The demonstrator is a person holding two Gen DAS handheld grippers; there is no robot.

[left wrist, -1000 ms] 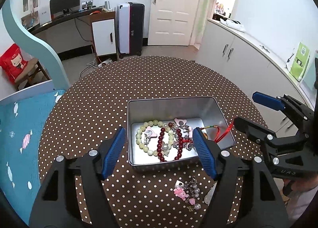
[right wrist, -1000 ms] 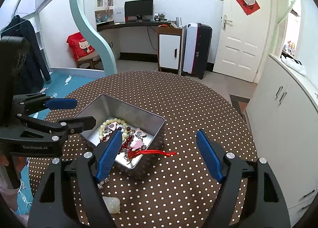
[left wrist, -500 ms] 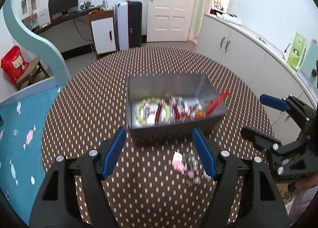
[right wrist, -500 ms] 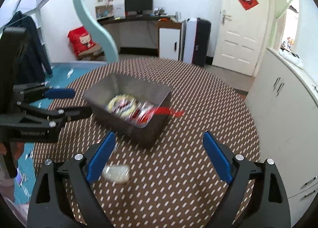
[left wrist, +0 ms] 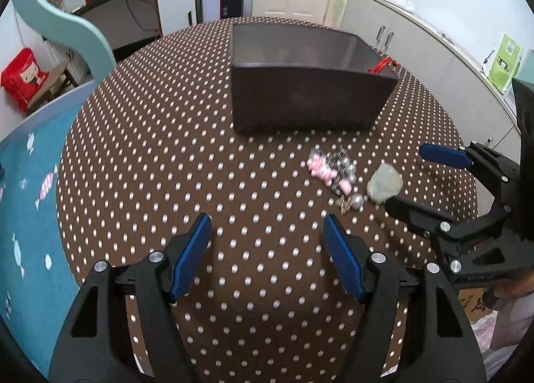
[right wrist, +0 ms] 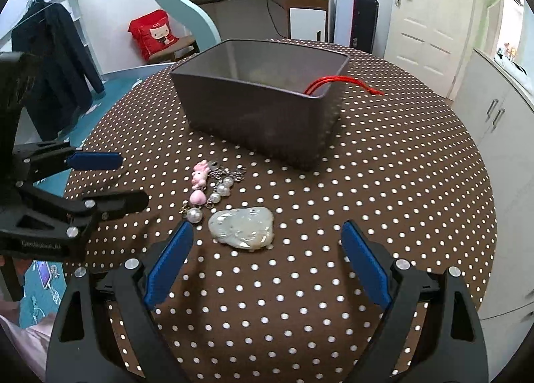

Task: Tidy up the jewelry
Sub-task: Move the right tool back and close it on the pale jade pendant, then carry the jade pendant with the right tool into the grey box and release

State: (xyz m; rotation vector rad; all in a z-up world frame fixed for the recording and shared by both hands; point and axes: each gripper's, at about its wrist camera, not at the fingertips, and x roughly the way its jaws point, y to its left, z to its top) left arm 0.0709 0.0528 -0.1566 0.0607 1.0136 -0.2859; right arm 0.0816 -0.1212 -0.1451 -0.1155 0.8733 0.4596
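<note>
A grey metal tin (left wrist: 310, 96) (right wrist: 253, 116) stands on the dotted table, its near wall hiding what is inside. A red cord (left wrist: 380, 66) (right wrist: 337, 82) hangs over its right rim. On the cloth in front lie a pink-and-pearl charm bracelet (left wrist: 333, 172) (right wrist: 210, 186) and a pale jade pendant (left wrist: 383, 182) (right wrist: 242, 228). My right gripper (right wrist: 267, 233) (left wrist: 405, 179) is open, and the pendant lies just ahead of its fingertips, nearer the left one, untouched. My left gripper (left wrist: 267, 226) (right wrist: 123, 181) is open over bare cloth, left of the bracelet.
The round table (left wrist: 150, 149) carries a brown cloth with white dots. A teal bed (left wrist: 26, 182) borders its left side and white cabinets (right wrist: 500, 109) run along the right. A desk, a suitcase and a door stand beyond the tin.
Both grippers have sunk and drawn back toward the near side, so the tin's contents dropped out of sight behind its wall. The right jaws have widened. The pendant now lies close before them.
</note>
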